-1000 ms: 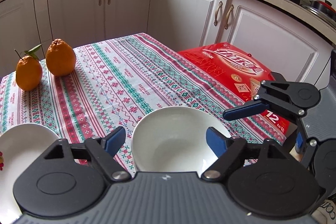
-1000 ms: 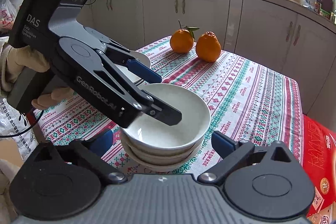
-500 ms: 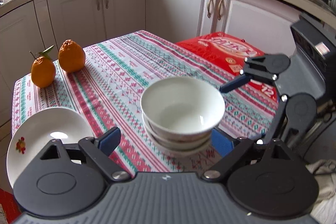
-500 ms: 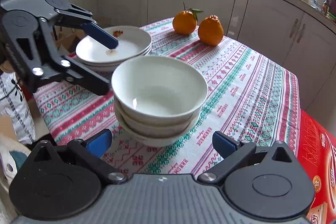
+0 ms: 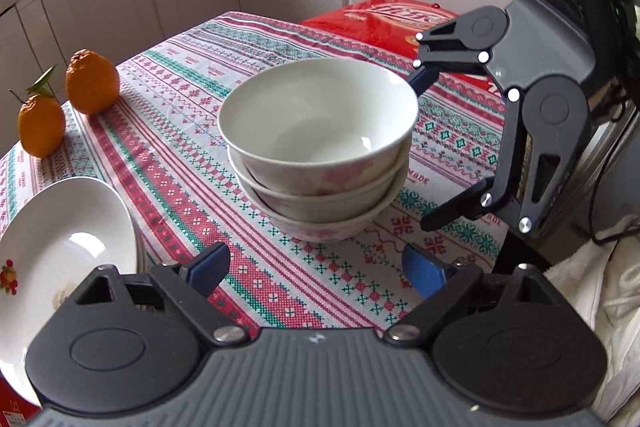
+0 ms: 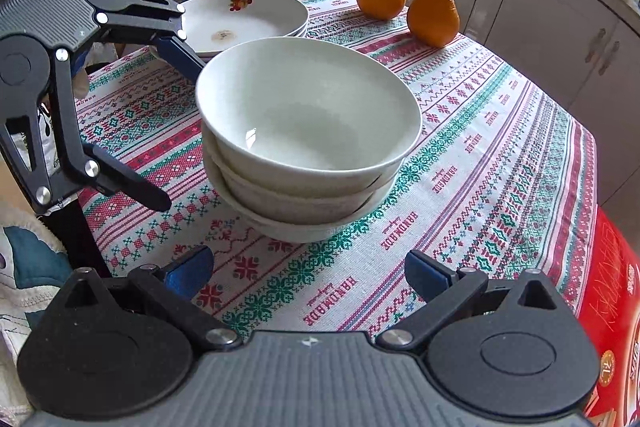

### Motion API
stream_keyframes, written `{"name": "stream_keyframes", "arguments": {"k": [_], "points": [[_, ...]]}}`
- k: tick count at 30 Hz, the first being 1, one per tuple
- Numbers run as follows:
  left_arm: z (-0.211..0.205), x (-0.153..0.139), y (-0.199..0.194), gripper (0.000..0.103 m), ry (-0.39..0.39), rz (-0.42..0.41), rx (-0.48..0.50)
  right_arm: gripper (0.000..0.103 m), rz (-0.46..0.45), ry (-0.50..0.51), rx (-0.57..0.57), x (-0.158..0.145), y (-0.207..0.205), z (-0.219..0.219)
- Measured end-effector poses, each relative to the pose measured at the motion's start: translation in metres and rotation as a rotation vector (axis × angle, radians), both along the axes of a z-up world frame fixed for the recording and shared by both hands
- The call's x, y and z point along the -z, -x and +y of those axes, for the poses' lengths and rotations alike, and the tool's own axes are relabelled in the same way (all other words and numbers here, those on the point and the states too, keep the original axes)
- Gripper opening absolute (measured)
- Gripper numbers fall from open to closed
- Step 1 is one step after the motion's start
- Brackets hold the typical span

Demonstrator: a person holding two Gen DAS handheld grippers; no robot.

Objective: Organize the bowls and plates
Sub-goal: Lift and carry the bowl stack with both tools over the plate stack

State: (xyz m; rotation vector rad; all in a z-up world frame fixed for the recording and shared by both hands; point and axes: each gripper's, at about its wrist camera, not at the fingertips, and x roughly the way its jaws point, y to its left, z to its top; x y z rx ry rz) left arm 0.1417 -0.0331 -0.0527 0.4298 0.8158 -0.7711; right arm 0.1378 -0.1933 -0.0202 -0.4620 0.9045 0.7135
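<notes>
White bowls [image 6: 308, 131], three nested near the table's [image 6: 500, 163] middle beside stacked plates [image 6: 248, 17]; left gripper [image 5: 316, 269] and right gripper [image 6: 310, 273] both spread, empty; I judge they should flank the stack evenly before squeezing.

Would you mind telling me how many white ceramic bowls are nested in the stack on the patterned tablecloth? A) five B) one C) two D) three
D: the stack of white ceramic bowls shows three rims one inside another, seen from both wrist views, resting on the patterned tablecloth.
</notes>
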Motion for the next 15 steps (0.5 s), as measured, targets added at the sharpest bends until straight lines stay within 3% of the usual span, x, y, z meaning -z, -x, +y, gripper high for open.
{"name": "stream_keyframes", "arguments": {"k": [15], "points": [[-0.009, 0.013, -0.023, 0.092, -0.009, 0.047, 0.085, 0.103, 0.020, 0.020, -0.116, 0.004, -0.027, 0.002]]}}
